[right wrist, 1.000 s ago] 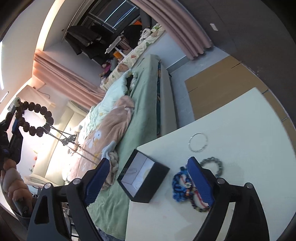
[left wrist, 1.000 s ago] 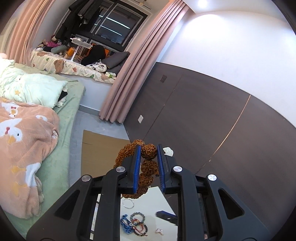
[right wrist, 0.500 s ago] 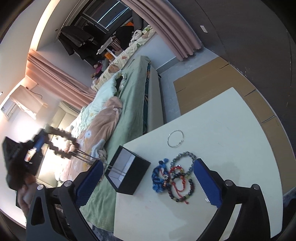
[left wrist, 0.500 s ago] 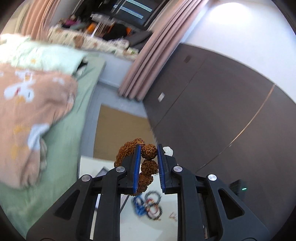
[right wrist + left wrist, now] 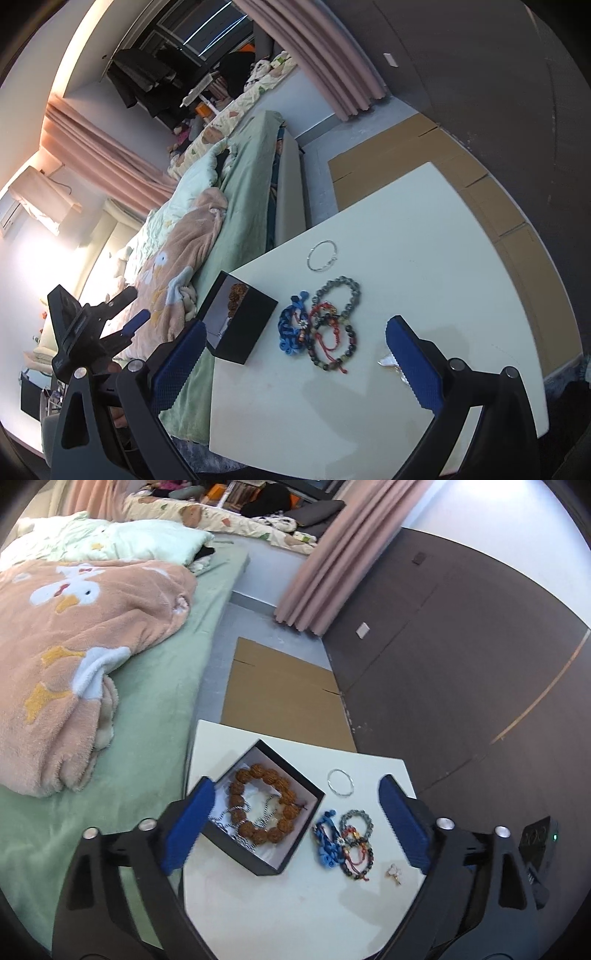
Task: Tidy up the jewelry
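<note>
Now the left gripper (image 5: 293, 819) hangs above the white counter (image 5: 280, 904) with its blue-padded fingers (image 5: 188, 823) spread wide and nothing between them; below it, near the counter's left edge, sits the open black square box with a pale lining (image 5: 301, 788), and inside lies the chunky brown bracelet of knobbly seed beads (image 5: 258, 805), coiled in a ring on top of a silver chain (image 5: 229, 818); just right of the box, apart from it, is a cluster of bracelets: a blue woven cord bracelet (image 5: 327, 840), a grey-green bead bracelet (image 5: 356, 819) and a dark bead bracelet with red cord (image 5: 356, 856), touching or overlapping one another; beyond them, further from the camera, a thin silver bangle (image 5: 341, 782) lies alone; nearer, to the right, a small pale charm (image 5: 394, 872) rests on the counter; the right gripper (image 5: 295, 363) hovers over the counter's near side, its blue fingers (image 5: 413, 365) likewise wide apart and holding nothing; from that view the box (image 5: 243, 332) stands at the counter's left edge beside the green-sheeted bed (image 5: 251, 206), with the brown beads (image 5: 236, 295) just visible over its wall, and the left gripper (image 5: 129, 328) shows off to the left, above the bed's pink fleece blanket (image 5: 184, 254); flattened brown cardboard (image 5: 273, 694) lies on the floor beyond the counter.
</note>
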### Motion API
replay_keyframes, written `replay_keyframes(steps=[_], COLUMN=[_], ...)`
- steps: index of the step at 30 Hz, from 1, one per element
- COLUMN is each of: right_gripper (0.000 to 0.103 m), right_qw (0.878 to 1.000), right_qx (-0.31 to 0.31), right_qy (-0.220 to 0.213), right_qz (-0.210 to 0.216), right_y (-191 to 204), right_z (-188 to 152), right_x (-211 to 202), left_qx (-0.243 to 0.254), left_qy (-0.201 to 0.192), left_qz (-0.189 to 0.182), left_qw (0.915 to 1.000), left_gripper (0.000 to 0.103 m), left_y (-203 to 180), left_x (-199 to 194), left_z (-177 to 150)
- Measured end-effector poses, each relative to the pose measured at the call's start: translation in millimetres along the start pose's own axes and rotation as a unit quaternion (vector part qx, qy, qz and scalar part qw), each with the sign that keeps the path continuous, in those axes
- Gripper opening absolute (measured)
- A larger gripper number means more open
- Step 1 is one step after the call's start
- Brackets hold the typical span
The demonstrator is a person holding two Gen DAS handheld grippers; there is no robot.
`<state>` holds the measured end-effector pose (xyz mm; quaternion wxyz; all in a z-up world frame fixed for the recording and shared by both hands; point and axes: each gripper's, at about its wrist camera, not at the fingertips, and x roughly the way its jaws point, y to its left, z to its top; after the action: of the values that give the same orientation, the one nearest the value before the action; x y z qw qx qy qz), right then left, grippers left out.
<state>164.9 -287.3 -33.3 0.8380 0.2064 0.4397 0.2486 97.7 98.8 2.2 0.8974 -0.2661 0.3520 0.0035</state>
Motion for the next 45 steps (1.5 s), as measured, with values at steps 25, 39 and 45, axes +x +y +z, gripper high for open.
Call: replay_keyframes(steps=[25,39,45], right_gripper=[0.095,0.072,0.072], right_qw=[0.991,0.988,0.987], right_qx=[0.039,0.046,0.039], right_qy=[-0.003,0.050,0.050], right_qz=[-0.131,-0.141,-0.147], right_y=[-44.6,-61.3,-59.8], right_z=[-18.1,-25.2,-22.9], right_x=[-12.9,11.9,15.1], left_qx=[0.068,0.048,0.043], left_qy=[0.142,0.159,0.145], left_qz=[-0.032,0.034,0.068], left_qw=[0.9869,0.9856,0.9861], left_gripper=[0.050,0.044,0.044], left_y=[-74.1,-78.4,-73.7], left_x=[73.2,122.3,135.3], left_z=[-61.4,-89.2,-94.7])
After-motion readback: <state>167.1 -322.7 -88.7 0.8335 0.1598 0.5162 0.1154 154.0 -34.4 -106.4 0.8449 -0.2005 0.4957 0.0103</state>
